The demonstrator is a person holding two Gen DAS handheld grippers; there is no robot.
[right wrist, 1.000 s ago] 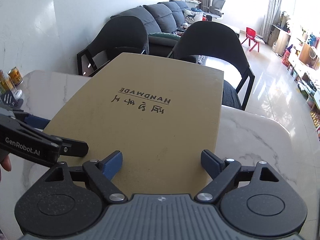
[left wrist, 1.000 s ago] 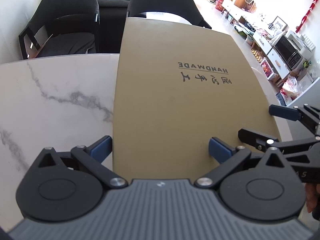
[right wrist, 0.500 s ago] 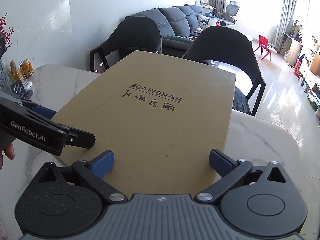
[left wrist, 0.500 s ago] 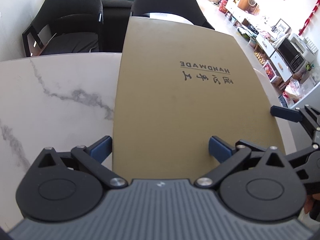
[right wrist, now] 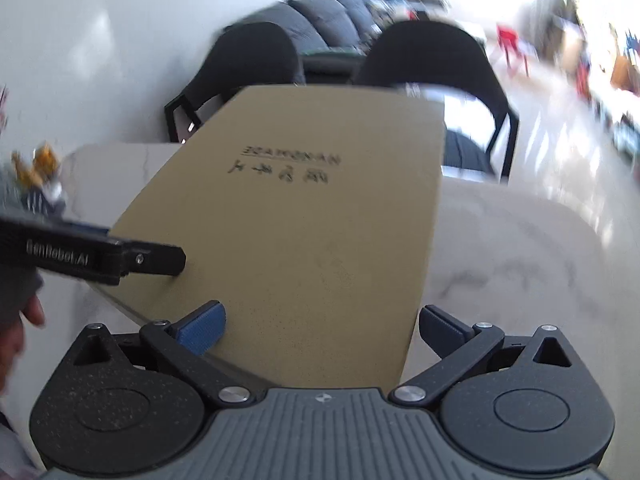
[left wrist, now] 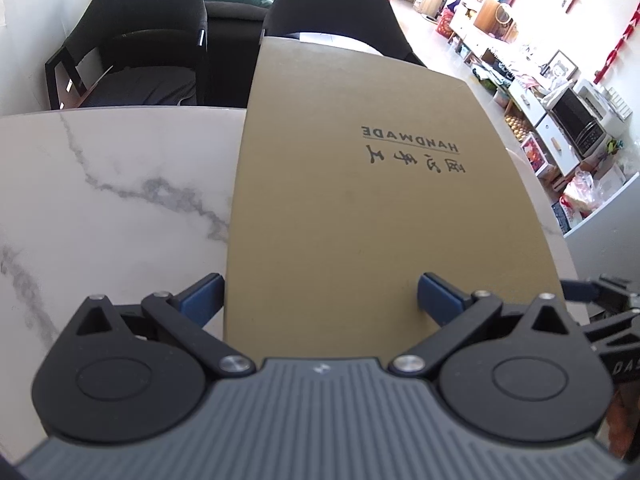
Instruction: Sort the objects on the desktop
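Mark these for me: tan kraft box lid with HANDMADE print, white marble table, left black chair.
Tan kraft box lid (left wrist: 360, 220), left wrist view, bare centre.
White marble table (left wrist: 112, 208), left wrist view, bare top.
Left black chair (left wrist: 152, 40), left wrist view, backrest.

Tan-brown kraft box (left wrist: 360, 208) fills the middle, black upside-down lettering (left wrist: 412, 152) toward one o'clock. White marble table (left wrist: 108, 200) at nine o'clock, streaked with grey veins. Black chairs (left wrist: 144, 40) at eleven and twelve. Left gripper (left wrist: 320, 300) down at six: black arms, ribbed grey body, blue pads (left wrist: 200, 300).
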